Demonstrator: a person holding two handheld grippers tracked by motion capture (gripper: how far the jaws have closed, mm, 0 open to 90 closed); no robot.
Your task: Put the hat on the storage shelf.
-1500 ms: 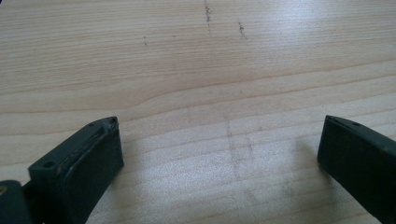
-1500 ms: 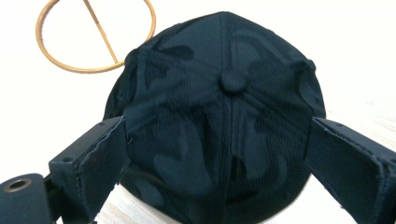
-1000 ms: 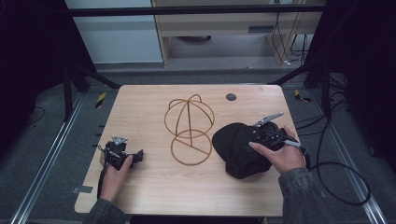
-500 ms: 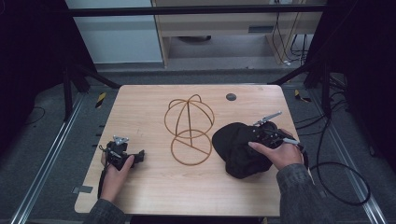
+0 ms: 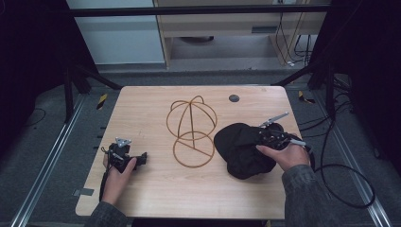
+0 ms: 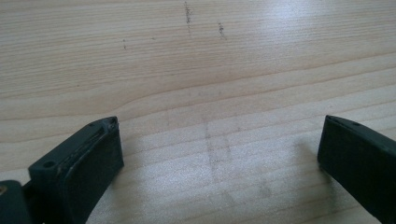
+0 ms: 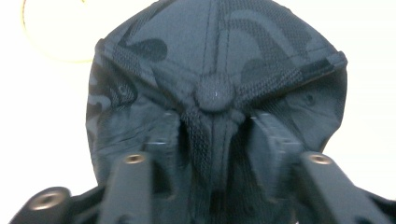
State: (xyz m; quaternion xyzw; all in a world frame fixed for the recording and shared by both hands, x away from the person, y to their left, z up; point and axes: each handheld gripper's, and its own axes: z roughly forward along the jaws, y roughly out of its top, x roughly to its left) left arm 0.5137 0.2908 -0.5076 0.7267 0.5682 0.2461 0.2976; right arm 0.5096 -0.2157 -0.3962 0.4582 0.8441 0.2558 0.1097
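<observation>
A black cap (image 5: 243, 150) of soft woven cloth lies crumpled on the pale wood-grain table (image 5: 156, 198), just to the right of a wire stand (image 5: 191, 132) made of thin golden-brown hoops: a flat ring on the tabletop with a domed cage of curved ribs rising behind it. In the right gripper view the cap (image 7: 215, 60) shows stitched seams of coarse mesh tape that meet at a round cloth-covered button on the crown, with a faint darker pattern across the panels. The right gripper (image 5: 270, 137) sits on the cap's right side, away from the stand, held by a hand in a grey-green sleeve whose forearm comes in from the near edge; a thin grey metal plate sticks up and away from it. Its jaws have just been closing, and in its own view they now stand either side of a fold of cloth just below the button, pinching the crown. The left gripper (image 5: 124, 156) rests low on the table well to the left of the stand, the hand wrapped around its body; in its own view the two black, matt, block-shaped jaws are spread wide over bare wood with nothing between them. A small dark round disc (image 5: 233, 98) lies on the table beyond the stand, toward the far edge.
</observation>
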